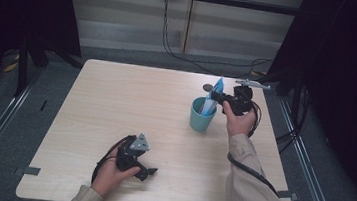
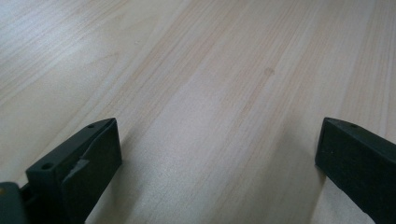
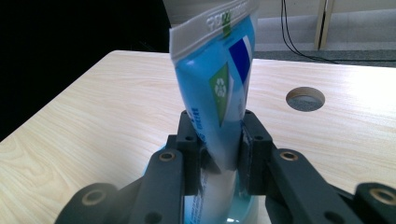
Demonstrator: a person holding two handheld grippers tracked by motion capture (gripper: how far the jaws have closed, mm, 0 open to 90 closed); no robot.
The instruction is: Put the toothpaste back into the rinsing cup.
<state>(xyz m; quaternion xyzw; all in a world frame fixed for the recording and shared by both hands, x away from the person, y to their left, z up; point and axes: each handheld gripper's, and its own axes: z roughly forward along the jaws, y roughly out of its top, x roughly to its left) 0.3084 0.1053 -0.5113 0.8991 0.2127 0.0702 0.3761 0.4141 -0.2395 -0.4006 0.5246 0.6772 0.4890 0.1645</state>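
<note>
A blue and white toothpaste tube [image 1: 214,95] [image 3: 218,88] stands upright with its lower end inside a teal cup [image 1: 202,115] on the right half of the table. My right gripper [image 1: 223,98] [image 3: 219,140] is shut on the tube's middle, its pads pressing both sides just above the cup's rim [image 3: 243,212]. The crimped end of the tube points up. My left gripper [image 1: 145,170] [image 2: 215,158] rests low over the bare wood near the front left, jaws wide open with nothing between them.
The light wooden table [image 1: 116,104] has a round cable hole [image 1: 208,87] [image 3: 305,98] just behind the cup. Black cables hang at the back wall [image 1: 173,39]. Dark curtains flank both sides, and grey floor surrounds the table.
</note>
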